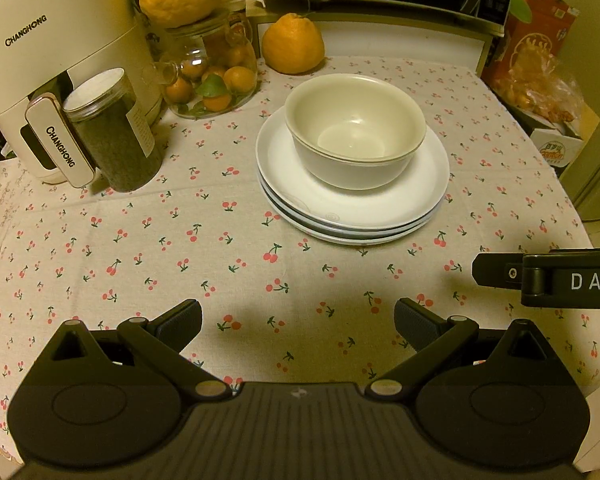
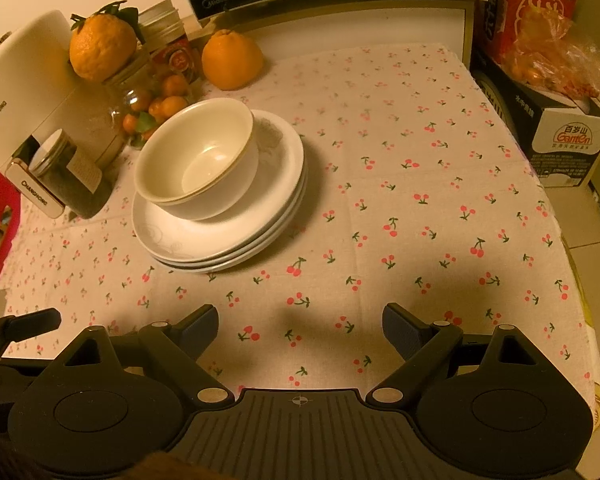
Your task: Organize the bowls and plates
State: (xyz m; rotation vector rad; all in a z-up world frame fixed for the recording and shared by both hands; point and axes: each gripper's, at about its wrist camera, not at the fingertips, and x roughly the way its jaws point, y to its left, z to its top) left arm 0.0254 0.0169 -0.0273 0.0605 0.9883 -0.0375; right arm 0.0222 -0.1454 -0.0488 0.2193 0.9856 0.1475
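Hovering over the cherry-print tabletop (image 1: pixel 204 232), both tools hang with their jaws spread wide and nothing between them: the left tool (image 1: pixel 298 322) at the bottom of the left wrist view, the right tool (image 2: pixel 300 326) at the bottom of the right wrist view. Each is well apart from the crockery.

Judging by how things lie, the task looks almost or wholly finished. The plates (image 1: pixel 352 216) sit in one neat stack just right of centre in the left view, and two nested cream bowls (image 1: pixel 356 128) stand upright on the top plate, toward its far side. No loose plate or bowl shows anywhere else on the cloth, so little seems left beyond perhaps a final straightening.

Some things are hard to settle. The stack shows about three rims, but the exact count cannot be confirmed. The second bowl shows only as a thin rim line under the upper one. In the left view, a black bar at the right edge is cut off by the frame; it appears to be part of the right tool. Behind the white Changhong appliance (image 1: pixel 48 52) and the dark jar (image 1: pixel 112 132) at the upper left, the tabletop is hidden, as is whatever lies below the tool bodies.
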